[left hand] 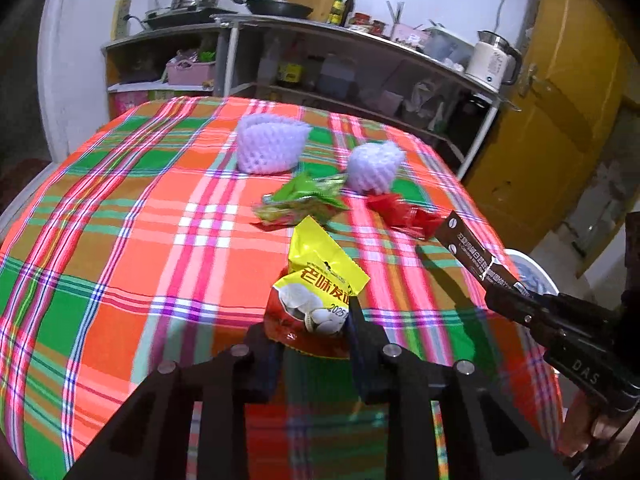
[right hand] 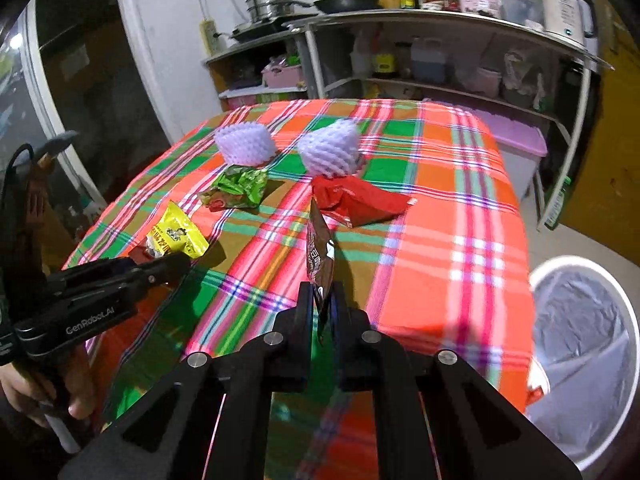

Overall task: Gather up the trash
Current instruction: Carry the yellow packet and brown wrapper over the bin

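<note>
In my left wrist view, dead ahead at 12, my left gripper (left hand: 316, 320) is clenched on the yellow snack packet (left hand: 320, 276); its long axis runs straight out along the jaws, top end toward 12. At 3 o'clock my right gripper (left hand: 506, 300) comes in w/ the brown sachet (left hand: 472, 254), which slants up toward 10. Behind it at 3, a sliver of the white bin (left hand: 534, 270) shows past the counter (left hand: 120, 220) edge. Left on the cloth: green wrapper (left hand: 300, 200) at 12, red wrapper (left hand: 404, 214) at 1, two foam fruit nets (left hand: 270, 144) further back.

In my right wrist view, jaws grasp the sachet's lower end edge-on, its long axis pointing to 12. The bin, w/ its liner, sits at 4 o'clock, below counter level, just beside the counter's edge. My left gripper is over at 9, far side from the bin. So I judge the right hand is nearer; drop means swinging toward 4.
</note>
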A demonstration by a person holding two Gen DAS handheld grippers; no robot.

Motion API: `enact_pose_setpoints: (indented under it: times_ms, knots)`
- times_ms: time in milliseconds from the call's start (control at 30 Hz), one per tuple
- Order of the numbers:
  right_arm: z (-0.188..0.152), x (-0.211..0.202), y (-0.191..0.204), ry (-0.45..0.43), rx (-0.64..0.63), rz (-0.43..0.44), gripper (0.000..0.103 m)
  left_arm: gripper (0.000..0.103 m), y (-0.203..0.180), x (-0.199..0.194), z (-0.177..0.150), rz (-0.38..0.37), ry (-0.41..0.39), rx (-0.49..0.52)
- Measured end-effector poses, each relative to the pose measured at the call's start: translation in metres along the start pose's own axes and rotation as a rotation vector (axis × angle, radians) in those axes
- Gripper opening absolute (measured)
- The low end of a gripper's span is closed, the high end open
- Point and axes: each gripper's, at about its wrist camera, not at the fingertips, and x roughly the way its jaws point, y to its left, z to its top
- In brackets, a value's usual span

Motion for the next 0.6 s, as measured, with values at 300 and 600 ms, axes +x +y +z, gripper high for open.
enact_pose_setpoints:
  times_ms: [300,600]
  knots:
    - [-0.022,-0.049,-0.032,-0.057,0.094,-0.060,0.008,0.028,-0.054,-0.019,0.000,-0.090,-0.035,0.086]
    - [-0.042,-0.086,-0.077,-0.097,0.188,-0.140,0.008,0.028,-0.112,-0.019,0.004,-0.184,-0.037,0.182]
